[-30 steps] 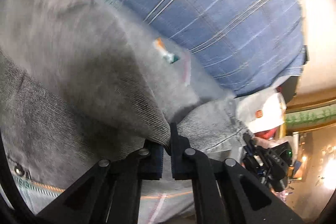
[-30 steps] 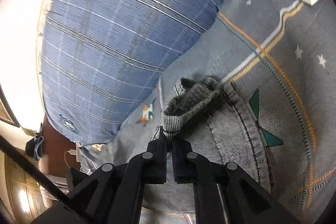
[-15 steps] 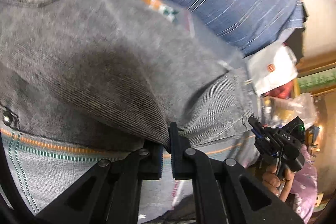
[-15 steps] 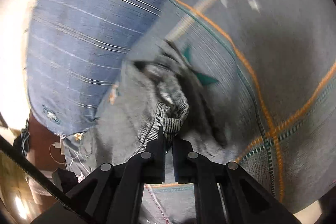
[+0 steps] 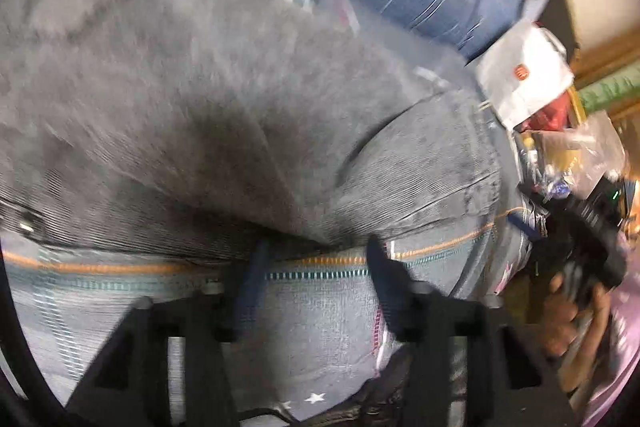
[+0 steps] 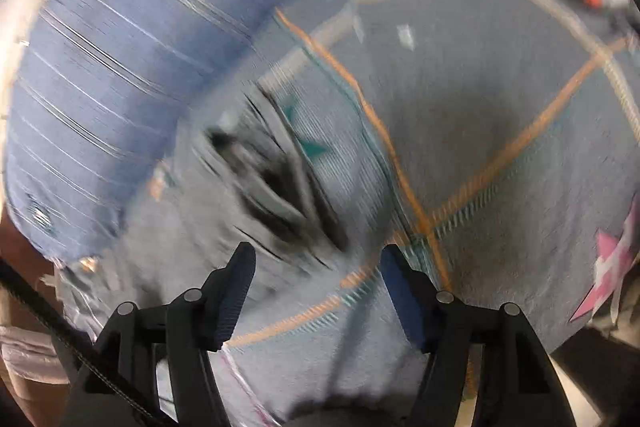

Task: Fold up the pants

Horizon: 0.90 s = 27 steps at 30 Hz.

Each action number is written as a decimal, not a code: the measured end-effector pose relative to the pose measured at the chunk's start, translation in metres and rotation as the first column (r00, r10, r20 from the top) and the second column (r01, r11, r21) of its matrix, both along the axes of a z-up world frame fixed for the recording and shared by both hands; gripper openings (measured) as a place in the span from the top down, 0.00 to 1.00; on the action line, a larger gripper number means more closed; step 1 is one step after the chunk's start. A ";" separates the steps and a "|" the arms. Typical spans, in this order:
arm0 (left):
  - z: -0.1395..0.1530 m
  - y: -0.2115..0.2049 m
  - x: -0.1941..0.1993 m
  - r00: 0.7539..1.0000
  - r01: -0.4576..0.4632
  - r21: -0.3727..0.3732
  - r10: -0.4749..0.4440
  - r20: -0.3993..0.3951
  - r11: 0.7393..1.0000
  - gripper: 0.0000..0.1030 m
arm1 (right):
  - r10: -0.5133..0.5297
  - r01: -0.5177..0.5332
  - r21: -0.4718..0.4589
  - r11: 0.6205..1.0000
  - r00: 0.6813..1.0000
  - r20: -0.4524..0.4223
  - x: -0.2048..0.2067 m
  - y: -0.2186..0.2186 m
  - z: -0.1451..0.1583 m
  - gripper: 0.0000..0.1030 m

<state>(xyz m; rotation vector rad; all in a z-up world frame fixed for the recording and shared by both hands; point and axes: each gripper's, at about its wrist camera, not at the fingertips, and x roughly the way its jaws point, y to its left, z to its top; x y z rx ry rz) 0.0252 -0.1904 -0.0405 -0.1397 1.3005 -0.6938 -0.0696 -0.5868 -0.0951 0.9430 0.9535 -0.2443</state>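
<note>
Grey corduroy pants [image 5: 224,115] lie spread across the bed, filling most of the left wrist view. My left gripper [image 5: 318,251] hangs just below their near folded edge, its jaws opening, nothing pressed between the pads. In the right wrist view the pants [image 6: 272,179] show as a blurred grey bunch ahead and left. My right gripper [image 6: 316,259] is opening too, its fingers apart over the fabric's near edge and gripping nothing. The right gripper also shows in the left wrist view [image 5: 580,227], held by a hand.
A grey-blue bedsheet [image 6: 460,131] with orange lines and stars covers the bed. A blue striped pillow [image 6: 132,47] lies at the far side. A white bag [image 5: 524,75] and clutter sit beyond the bed's right end. A person's purple sleeve [image 5: 616,367] is at lower right.
Both grippers were shut on the pants' fabric; now both have let go and their fingers stand apart. The pants have dropped flat onto the bed, and both hands have drawn back toward me.
</note>
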 end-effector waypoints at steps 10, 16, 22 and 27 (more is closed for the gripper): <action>0.031 0.021 0.015 0.977 -0.058 0.035 0.049 0.205 0.998 0.47 | 0.199 -0.196 -0.056 0.979 0.977 0.070 0.104 0.007 0.009 0.45; 0.035 0.035 0.022 0.975 -0.072 0.007 0.069 0.211 0.997 0.47 | 0.222 -0.229 0.038 0.973 0.966 0.133 0.110 0.002 0.001 0.88; 0.034 0.037 0.032 0.970 -0.090 -0.026 0.093 0.224 0.996 0.46 | 0.074 -0.050 -0.101 0.994 0.965 0.253 0.062 -0.022 0.055 0.87; 0.029 0.038 0.033 0.976 -0.076 -0.025 0.079 0.205 0.997 0.46 | 0.053 -0.052 0.030 0.998 0.999 -0.007 0.075 -0.032 -0.021 0.51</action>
